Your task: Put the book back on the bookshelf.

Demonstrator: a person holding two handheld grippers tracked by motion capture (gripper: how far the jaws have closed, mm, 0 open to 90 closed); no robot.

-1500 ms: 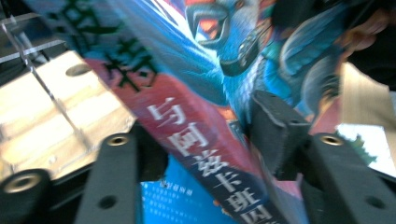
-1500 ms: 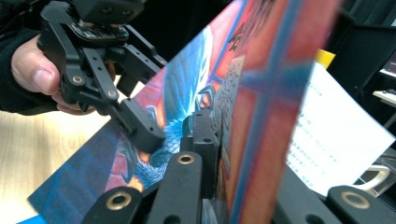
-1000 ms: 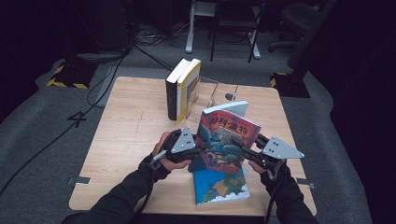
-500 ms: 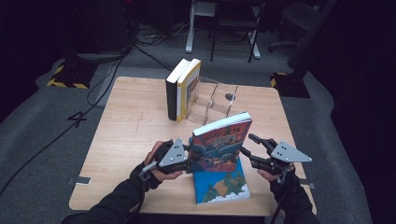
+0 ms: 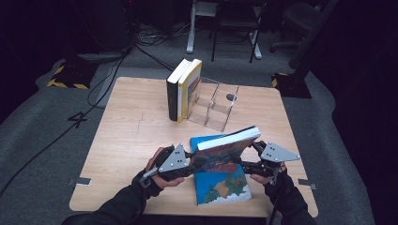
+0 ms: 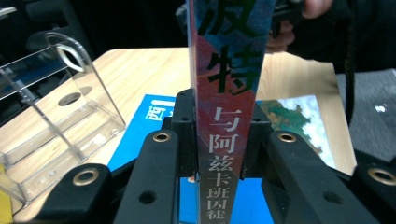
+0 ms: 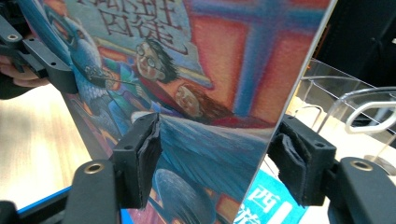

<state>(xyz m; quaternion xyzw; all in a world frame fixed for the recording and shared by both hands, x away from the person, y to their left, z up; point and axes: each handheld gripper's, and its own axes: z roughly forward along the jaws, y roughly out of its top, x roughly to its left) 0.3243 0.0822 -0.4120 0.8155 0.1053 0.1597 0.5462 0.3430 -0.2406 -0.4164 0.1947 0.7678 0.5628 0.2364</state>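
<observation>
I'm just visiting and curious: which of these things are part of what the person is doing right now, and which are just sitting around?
In use:
- red illustrated book, lifted above the table
- left claw, clamped on its spine
- right claw, at its other end
- clear acrylic book stand, probably where it goes

Lying about:
- blue book, flat on the table
- two upright books beside the stand
- chair behind

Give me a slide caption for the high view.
Two hand-held grippers, left gripper and right gripper, lift an illustrated book over a blue book near a clear book stand.
</observation>
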